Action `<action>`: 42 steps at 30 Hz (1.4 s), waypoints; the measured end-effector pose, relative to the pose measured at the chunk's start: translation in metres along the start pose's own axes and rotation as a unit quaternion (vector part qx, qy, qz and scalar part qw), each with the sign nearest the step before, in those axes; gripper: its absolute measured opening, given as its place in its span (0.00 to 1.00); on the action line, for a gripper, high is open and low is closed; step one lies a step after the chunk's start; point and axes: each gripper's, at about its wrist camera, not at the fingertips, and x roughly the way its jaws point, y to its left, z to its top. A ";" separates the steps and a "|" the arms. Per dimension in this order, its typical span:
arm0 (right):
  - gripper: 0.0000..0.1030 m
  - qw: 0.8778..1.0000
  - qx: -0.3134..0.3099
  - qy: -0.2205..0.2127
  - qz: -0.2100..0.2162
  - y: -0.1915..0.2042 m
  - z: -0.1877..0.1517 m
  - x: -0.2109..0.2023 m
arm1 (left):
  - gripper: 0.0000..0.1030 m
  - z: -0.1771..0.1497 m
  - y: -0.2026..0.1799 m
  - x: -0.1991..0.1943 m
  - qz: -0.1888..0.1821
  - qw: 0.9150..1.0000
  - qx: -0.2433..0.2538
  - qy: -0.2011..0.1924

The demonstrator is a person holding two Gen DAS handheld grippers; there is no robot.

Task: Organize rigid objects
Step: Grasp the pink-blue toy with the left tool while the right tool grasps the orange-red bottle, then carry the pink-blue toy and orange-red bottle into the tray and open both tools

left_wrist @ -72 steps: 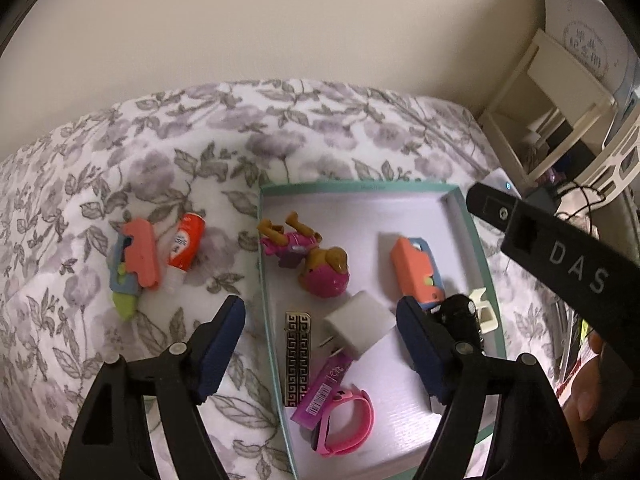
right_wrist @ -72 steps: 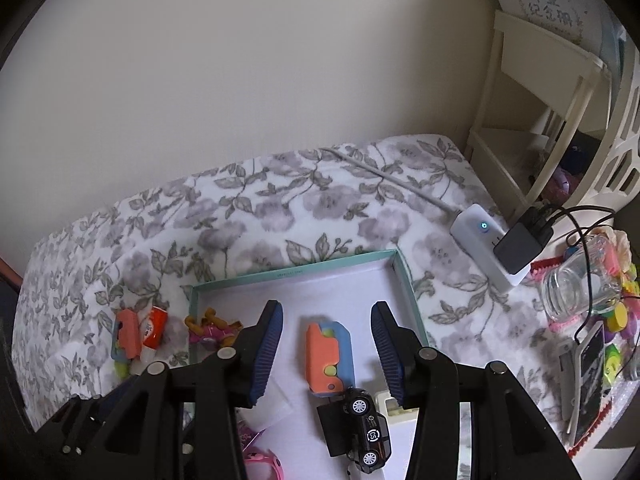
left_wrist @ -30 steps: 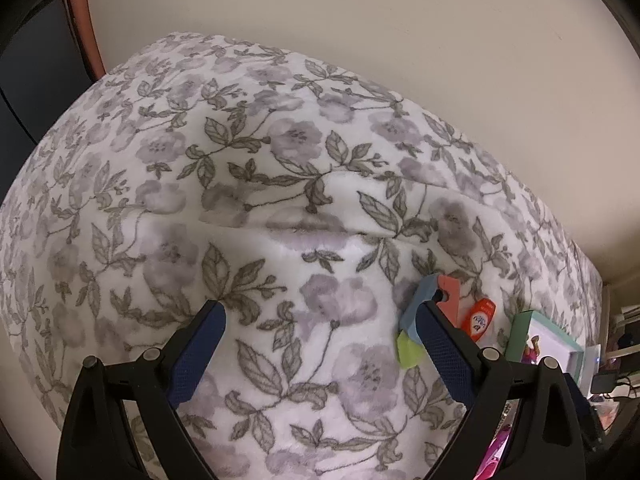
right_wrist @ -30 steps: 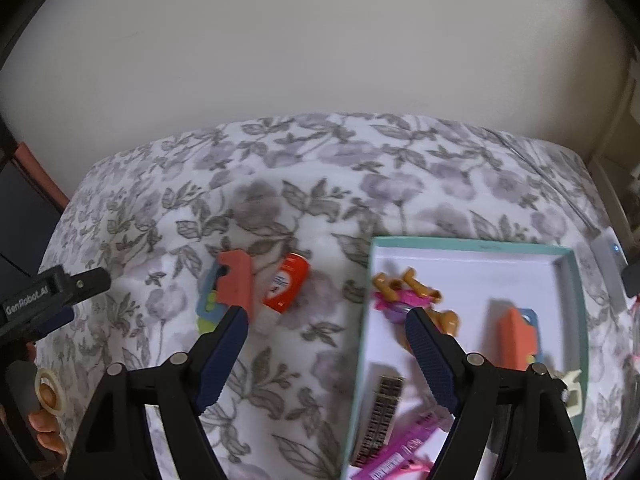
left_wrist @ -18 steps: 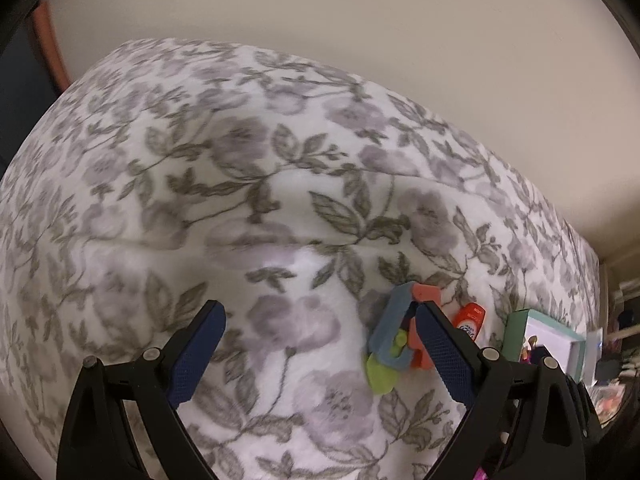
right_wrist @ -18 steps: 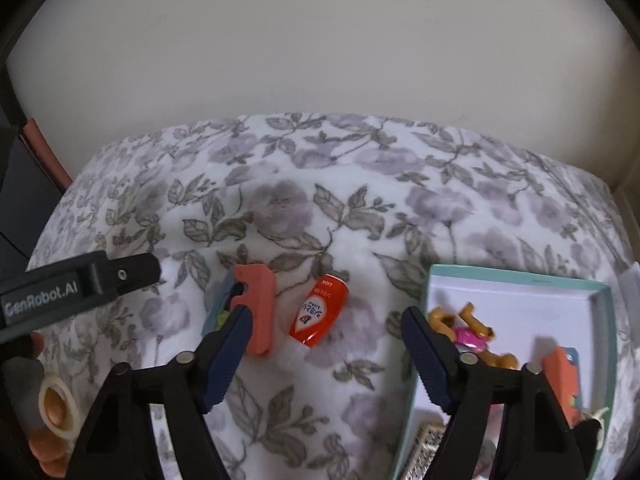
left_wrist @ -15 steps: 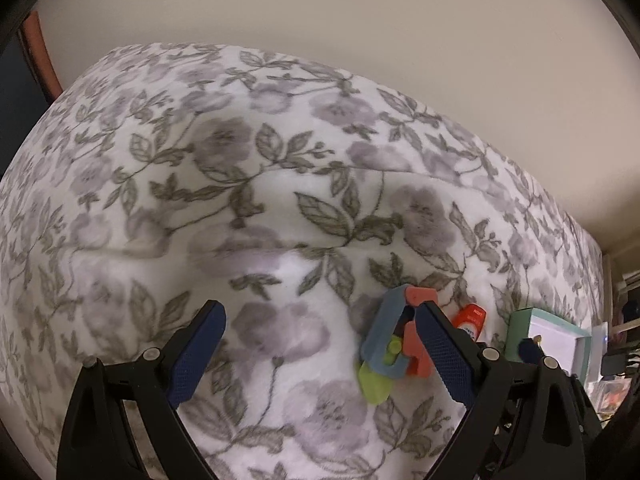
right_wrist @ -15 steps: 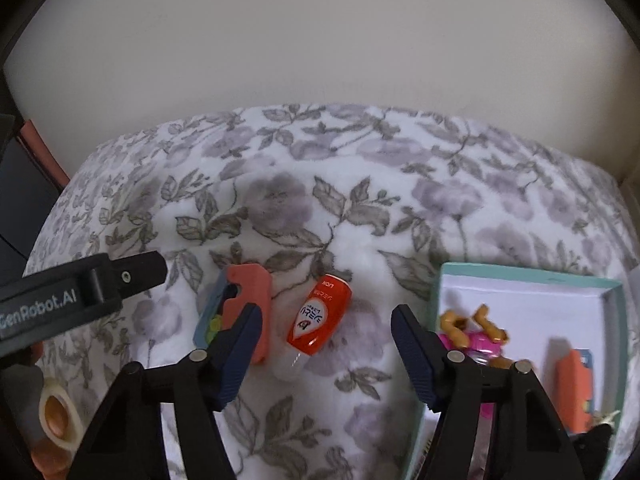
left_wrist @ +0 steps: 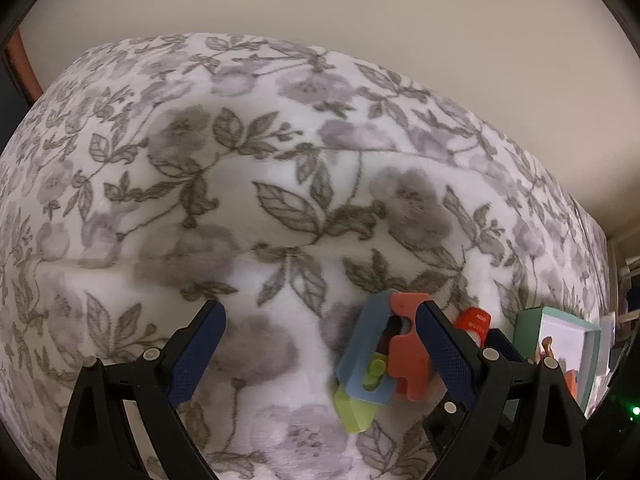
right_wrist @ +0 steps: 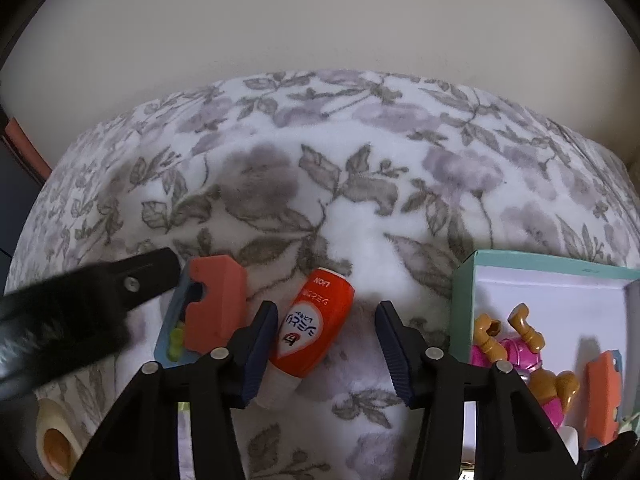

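Floral grey-and-white fleece blanket (right_wrist: 360, 208) over a bed serves as work surface; teal-rimmed white cardboard tray (right_wrist: 464, 280) taken as landmark. Inside tray: pink-and-tan plastic toy figure (right_wrist: 516, 352) and orange-and-blue block (right_wrist: 604, 392), already sorted. Outside tray, to its left: red plastic tube with white cap (right_wrist: 312, 328), near the rim; farther left, orange-and-blue plastic toy with green tab (left_wrist: 384, 356), just beside the tube.

Change noted against 2.4 s ago: both tools then hovered over the tray; now both away from it, lowered toward the two loose items. Over the last half second, right view closed further on the tube. Judged: tray deposits finished, next pick-ups under way.

Right gripper (right_wrist: 326, 344): fingers wide, straddling the red tube, left pad nearly touching it, nothing clamped. Left gripper (left_wrist: 320, 344): fingers wide, holding nothing, right finger (left_wrist: 440, 348) against the toy's orange side, toy body inside the gap.

Remaining: two items outside tray. Risk judged: soft fleece may let the tube roll on closing.
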 end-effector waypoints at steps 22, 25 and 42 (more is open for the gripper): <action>0.28 1.000 -0.022 0.009 -0.007 -0.014 -0.008 -0.007 | 0.82 -0.014 -0.037 0.022 0.007 0.997 0.068 0.030; 0.28 1.000 -0.024 0.009 -0.008 -0.014 -0.009 -0.007 | 0.75 -0.019 -0.039 0.026 0.013 0.996 0.075 0.035; 0.28 1.000 -0.024 0.011 -0.012 -0.012 -0.009 -0.008 | 0.56 -0.020 -0.040 0.019 0.040 0.996 0.079 0.031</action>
